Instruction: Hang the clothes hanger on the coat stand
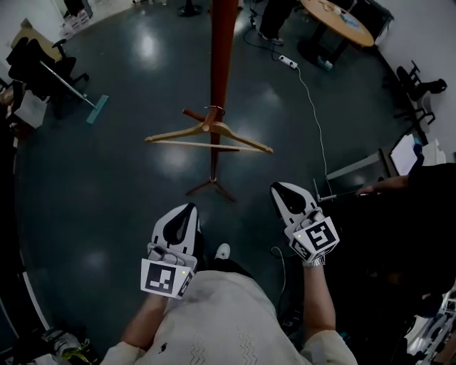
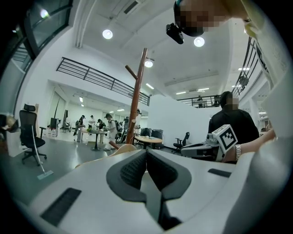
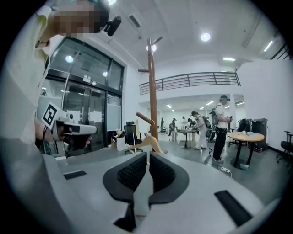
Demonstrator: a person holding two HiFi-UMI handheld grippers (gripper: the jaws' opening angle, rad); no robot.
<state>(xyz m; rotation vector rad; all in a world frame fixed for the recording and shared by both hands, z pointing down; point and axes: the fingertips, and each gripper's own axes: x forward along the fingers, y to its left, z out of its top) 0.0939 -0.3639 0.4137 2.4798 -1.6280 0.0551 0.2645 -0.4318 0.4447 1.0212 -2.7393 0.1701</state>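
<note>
A wooden clothes hanger [image 1: 206, 135] hangs by its hook from a peg of the reddish-brown coat stand [image 1: 221, 57], in front of me in the head view. My left gripper [image 1: 187, 209] and right gripper [image 1: 278, 188] are held low near my body, well short of the hanger, both shut with nothing between the jaws. In the left gripper view the stand [image 2: 137, 91] rises beyond the shut left gripper [image 2: 146, 153], a bit of hanger [image 2: 121, 148] showing just above it. The right gripper view shows the stand [image 3: 152, 91] and hanger [image 3: 149, 144] beyond the shut right gripper [image 3: 148, 155].
A floor squeegee [image 1: 71, 89] and office chairs [image 1: 32, 64] stand at far left. A round table [image 1: 342, 21] and a power strip [image 1: 288, 63] with its cable are at the far right. A person in black [image 1: 420, 207] stands close on my right by a screen [image 1: 402, 153].
</note>
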